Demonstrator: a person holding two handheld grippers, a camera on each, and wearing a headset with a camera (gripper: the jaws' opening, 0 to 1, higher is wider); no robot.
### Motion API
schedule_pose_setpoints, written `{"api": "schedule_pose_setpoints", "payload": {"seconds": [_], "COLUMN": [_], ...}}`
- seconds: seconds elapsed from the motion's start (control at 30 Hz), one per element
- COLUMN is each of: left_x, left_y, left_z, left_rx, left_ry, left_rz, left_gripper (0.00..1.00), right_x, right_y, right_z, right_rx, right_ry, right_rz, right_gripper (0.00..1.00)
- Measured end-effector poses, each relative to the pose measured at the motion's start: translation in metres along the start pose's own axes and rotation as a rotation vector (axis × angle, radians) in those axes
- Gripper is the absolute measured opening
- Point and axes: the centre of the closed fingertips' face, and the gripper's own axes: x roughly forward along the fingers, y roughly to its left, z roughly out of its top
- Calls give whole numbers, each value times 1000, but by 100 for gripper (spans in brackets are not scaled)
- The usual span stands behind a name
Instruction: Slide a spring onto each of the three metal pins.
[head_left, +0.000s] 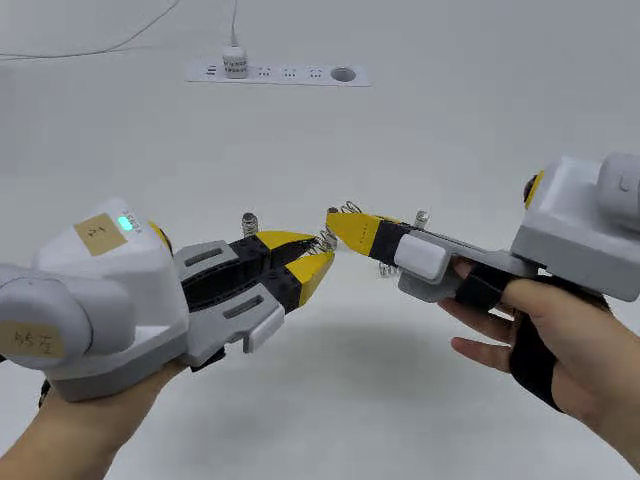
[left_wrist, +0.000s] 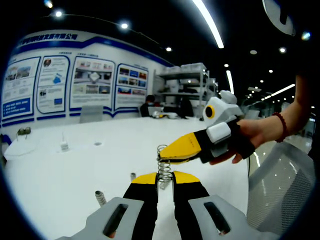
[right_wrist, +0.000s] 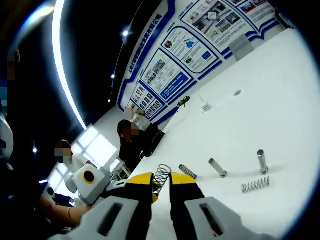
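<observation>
Steel spring (left_wrist: 163, 165) is sitting clamped by both left gripper (left_wrist: 165, 178) and right gripper (right_wrist: 161, 181), so one should be releasing before threading the bare right pin (right_wrist: 261, 161)

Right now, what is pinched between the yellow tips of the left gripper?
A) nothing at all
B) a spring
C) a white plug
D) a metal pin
B: in the left gripper view, a coiled spring stands clamped between the two yellow tips of the left gripper.
</observation>
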Motion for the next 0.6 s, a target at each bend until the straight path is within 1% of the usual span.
{"api": "schedule_pose_setpoints", "payload": {"seconds": [0.1,0.23,0.33,0.4,0.57,0.6], "left_x": [-1,-2,-2,-1,0,0], "left_y": [0,-1,-1,0,0,0], "left_z": [1,2,1,0,-3,-5], "left_rx": [1,9,12,11,5,-3], "left_ry": [-3,-3,3,11,28,38], "left_rz": [-1,2,5,6,7,9], "left_gripper": [10,10,10,10,11,11], "right_x": [-1,-1,-1,-1,0,0], "right_y": [3,8,9,9,10,9], "right_z": [0,1,2,1,-1,-1], "right_rx": [28,48,60,29,-17,-37], "right_ry": [-2,-14,-16,-8,1,2], "right_rz": [22,47,56,50,43,38], "right_gripper": [13,12,12,12,12,12]}}
